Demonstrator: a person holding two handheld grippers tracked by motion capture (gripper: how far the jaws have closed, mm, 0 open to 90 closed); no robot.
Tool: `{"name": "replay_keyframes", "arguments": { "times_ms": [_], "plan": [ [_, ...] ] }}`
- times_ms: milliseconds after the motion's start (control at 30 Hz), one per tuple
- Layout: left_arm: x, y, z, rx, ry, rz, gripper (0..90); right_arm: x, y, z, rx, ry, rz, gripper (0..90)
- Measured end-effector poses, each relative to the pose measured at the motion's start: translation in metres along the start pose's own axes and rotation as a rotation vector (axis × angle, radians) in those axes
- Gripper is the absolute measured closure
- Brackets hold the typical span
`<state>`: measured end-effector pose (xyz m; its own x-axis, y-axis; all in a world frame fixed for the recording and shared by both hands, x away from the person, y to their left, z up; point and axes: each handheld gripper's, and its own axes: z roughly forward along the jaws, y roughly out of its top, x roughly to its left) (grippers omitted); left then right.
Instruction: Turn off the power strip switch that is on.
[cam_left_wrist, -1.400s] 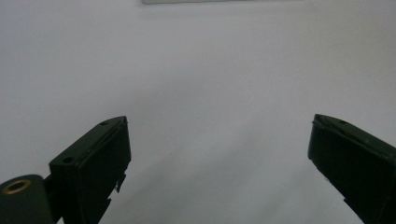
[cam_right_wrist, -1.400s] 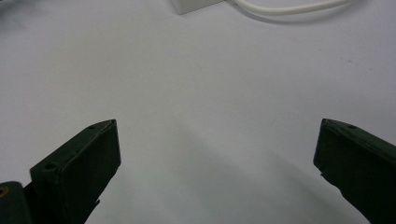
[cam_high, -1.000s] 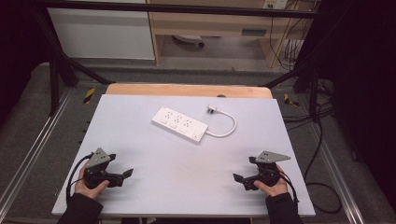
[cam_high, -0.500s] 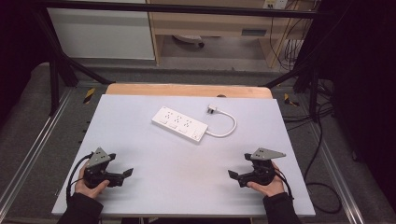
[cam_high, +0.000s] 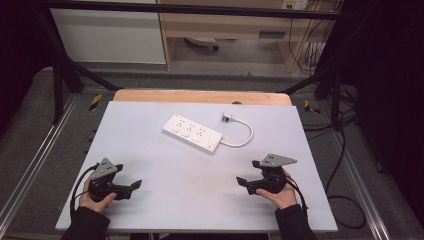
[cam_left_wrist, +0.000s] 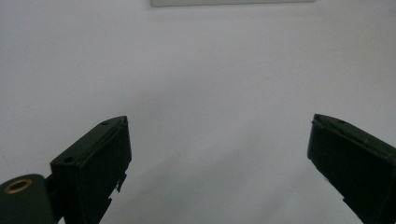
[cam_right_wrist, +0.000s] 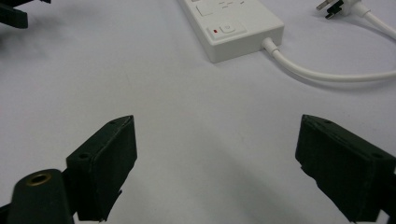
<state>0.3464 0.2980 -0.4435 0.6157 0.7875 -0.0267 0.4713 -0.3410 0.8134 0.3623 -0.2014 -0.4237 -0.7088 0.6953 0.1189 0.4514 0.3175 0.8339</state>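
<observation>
While 1 power strip (cam_high: 192, 133) lies apart | 2 hand-held grippers: left hand-held gripper (cam_high: 131, 187) wide | right hand-held gripper (cam_high: 245, 182) wide, closing, nothing between.

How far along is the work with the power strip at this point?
Nothing looks done: the power strip lies untouched mid-table, its plug loose beside it. In hand: both grippers empty, the left gripper open, the right gripper open with jaws just closing a little. Reaching and gripping the strip remain.

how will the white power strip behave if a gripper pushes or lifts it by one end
The power strip looks like a rigid plastic bar lying flat, so it should probably slide rather than tip. Its smooth casing may slip between the pads. The looped cable is likely floppy and would trail, dragging the plug.
</observation>
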Motion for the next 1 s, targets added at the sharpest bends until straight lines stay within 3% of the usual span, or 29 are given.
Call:
{"name": "replay_keyframes", "arguments": {
  "times_ms": [467,1000],
  "plan": [
    [-0.001,0.000,0.000,-0.002,0.004,0.007,6.0,0.011,0.022,0.016,-0.017,0.040,-0.021,35.9],
    [0.000,0.000,-0.001,-0.007,0.009,0.004,6.0,0.017,0.040,0.036,-0.015,0.016,-0.027,57.7]
  ]
}}
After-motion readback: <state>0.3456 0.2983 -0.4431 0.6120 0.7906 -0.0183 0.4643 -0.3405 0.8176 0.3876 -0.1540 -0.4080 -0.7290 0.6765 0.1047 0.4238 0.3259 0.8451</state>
